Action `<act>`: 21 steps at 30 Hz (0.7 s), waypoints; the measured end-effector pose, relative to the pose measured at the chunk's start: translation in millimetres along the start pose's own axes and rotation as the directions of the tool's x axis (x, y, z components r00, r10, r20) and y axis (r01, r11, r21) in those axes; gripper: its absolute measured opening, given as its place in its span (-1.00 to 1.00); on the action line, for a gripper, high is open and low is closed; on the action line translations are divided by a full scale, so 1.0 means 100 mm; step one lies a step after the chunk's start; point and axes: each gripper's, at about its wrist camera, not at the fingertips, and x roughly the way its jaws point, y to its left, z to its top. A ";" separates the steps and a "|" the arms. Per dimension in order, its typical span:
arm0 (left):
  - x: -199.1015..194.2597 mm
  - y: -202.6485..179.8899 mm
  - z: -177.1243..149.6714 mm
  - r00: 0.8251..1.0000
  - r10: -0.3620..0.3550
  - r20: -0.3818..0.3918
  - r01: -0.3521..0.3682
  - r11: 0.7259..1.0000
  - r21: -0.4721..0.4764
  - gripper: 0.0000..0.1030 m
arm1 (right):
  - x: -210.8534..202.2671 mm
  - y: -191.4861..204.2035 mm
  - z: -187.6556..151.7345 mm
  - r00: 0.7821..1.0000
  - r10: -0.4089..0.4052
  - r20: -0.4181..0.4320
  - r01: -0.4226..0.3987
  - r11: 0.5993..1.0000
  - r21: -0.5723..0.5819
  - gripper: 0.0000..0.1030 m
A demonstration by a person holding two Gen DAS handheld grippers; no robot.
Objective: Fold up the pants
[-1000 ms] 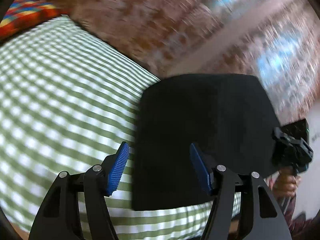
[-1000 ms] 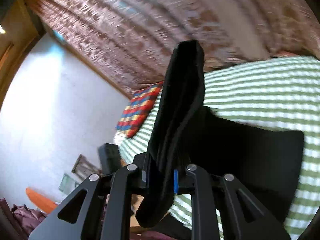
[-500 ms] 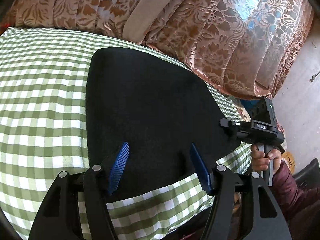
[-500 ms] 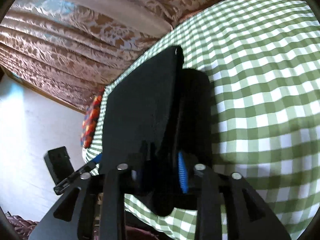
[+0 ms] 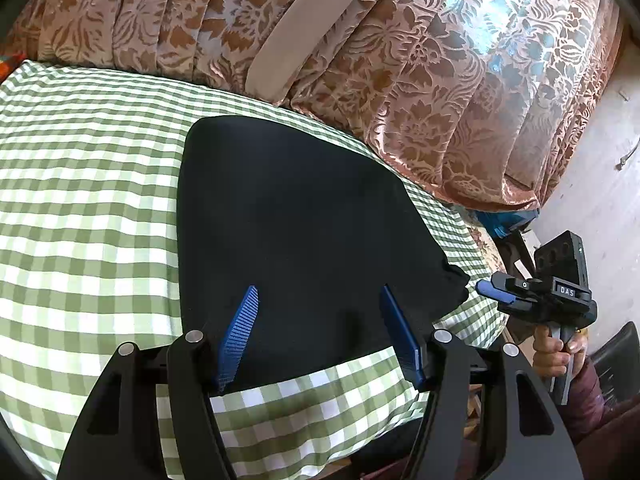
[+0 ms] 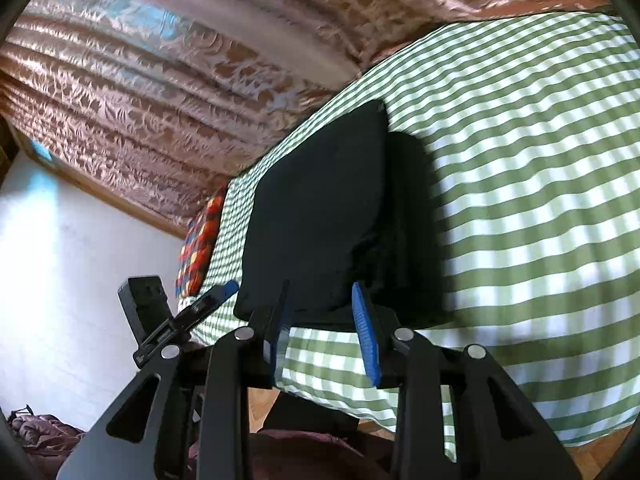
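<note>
Pants (image 5: 304,240), black, lie folded flat on the green-checked bed (image 5: 88,200), near its front edge w/ floral curtain (image 5: 440,80) behind. Left tool (image 5: 318,320) hovers over them, jaws apart, nothing gripped. Right tool (image 6: 322,320) has just been opening, jaws off the cloth, released.

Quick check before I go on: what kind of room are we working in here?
Most likely a bedroom in a home. The folded black pants lie on a green-and-white checked bedsheet, a heavy brown floral curtain hangs behind, and a multicoloured patchwork cushion sits at the far end.
</note>
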 end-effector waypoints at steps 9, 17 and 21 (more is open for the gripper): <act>-0.08 -0.05 0.02 0.999 -0.010 0.042 0.009 1.000 0.029 0.20 | 0.16 0.04 -0.03 0.994 -0.111 -0.005 0.111 0.993 -0.031 -0.88; 0.14 -0.04 -0.18 0.998 0.032 -0.046 -0.029 0.998 0.064 0.20 | 0.31 -0.14 -0.14 0.970 -0.243 -0.032 0.240 0.968 -0.076 -0.89; 0.18 -0.14 -0.24 0.994 0.104 -0.022 -0.101 0.989 0.112 0.20 | 0.35 -0.22 -0.17 0.973 -0.229 -0.034 0.227 0.972 -0.069 -0.89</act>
